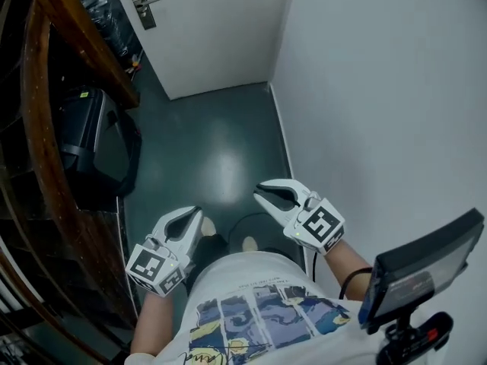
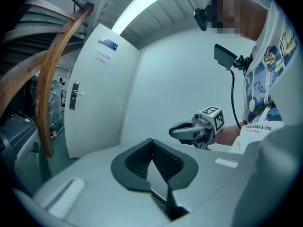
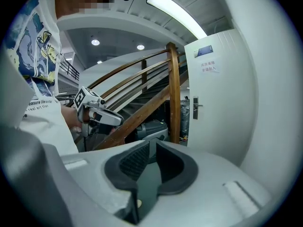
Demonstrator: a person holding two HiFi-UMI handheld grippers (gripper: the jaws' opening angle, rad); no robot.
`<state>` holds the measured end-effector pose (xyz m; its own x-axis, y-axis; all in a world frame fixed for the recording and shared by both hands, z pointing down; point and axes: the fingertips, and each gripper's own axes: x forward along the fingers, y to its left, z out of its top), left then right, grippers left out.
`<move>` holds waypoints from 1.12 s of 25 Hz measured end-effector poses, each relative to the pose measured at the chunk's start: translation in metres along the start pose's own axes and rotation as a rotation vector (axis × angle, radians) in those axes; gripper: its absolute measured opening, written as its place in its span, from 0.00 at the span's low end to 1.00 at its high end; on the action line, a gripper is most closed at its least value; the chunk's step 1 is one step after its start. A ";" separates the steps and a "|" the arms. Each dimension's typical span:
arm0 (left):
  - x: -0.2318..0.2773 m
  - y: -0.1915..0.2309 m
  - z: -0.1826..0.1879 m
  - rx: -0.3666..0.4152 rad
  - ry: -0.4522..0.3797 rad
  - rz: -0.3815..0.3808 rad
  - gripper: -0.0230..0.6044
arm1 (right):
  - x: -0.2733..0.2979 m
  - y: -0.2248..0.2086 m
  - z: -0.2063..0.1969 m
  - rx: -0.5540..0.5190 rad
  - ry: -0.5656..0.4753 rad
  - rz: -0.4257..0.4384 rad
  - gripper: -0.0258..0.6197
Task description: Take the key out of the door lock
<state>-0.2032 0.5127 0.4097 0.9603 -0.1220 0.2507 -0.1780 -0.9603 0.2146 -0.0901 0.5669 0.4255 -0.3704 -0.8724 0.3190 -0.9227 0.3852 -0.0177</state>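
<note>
The key is too small to be made out in any view. Its lock plate (image 1: 141, 6) is seen on the white door (image 1: 213, 36), at the far end of a dark green floor (image 1: 221, 143). A lever handle (image 1: 154, 0) is mounted on the plate. The door is set well apart from both grippers.

The left gripper (image 1: 196, 213) is held level-to-low in front of the person's printed shirt (image 1: 259, 310). Its fingers (image 2: 165, 162) are pressed together, with nothing between them. The right gripper (image 1: 260, 191) is held beside it and slightly further forward. Its fingers (image 3: 132, 162) are parted by a narrow gap, through which only floor is seen.

A wooden stair railing (image 1: 46, 150) is noted along the left, with a black case (image 1: 84, 128) beneath it. A white wall (image 1: 380, 90) is noted on the right.
</note>
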 end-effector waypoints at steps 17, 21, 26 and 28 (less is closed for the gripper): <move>-0.017 0.172 0.046 -0.006 -0.014 -0.030 0.13 | 0.152 -0.033 0.070 -0.010 0.035 -0.087 0.15; -0.007 0.195 0.051 -0.044 -0.032 -0.015 0.13 | 0.179 -0.046 0.079 -0.045 0.058 -0.049 0.16; 0.030 0.235 0.063 -0.055 -0.015 0.018 0.13 | 0.211 -0.098 0.086 -0.036 0.061 -0.012 0.17; 0.051 0.257 0.074 -0.056 -0.015 0.050 0.13 | 0.227 -0.126 0.084 -0.036 0.052 0.021 0.17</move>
<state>-0.1845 0.2415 0.4079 0.9529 -0.1738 0.2487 -0.2375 -0.9374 0.2548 -0.0668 0.2948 0.4205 -0.3828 -0.8476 0.3676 -0.9099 0.4148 0.0088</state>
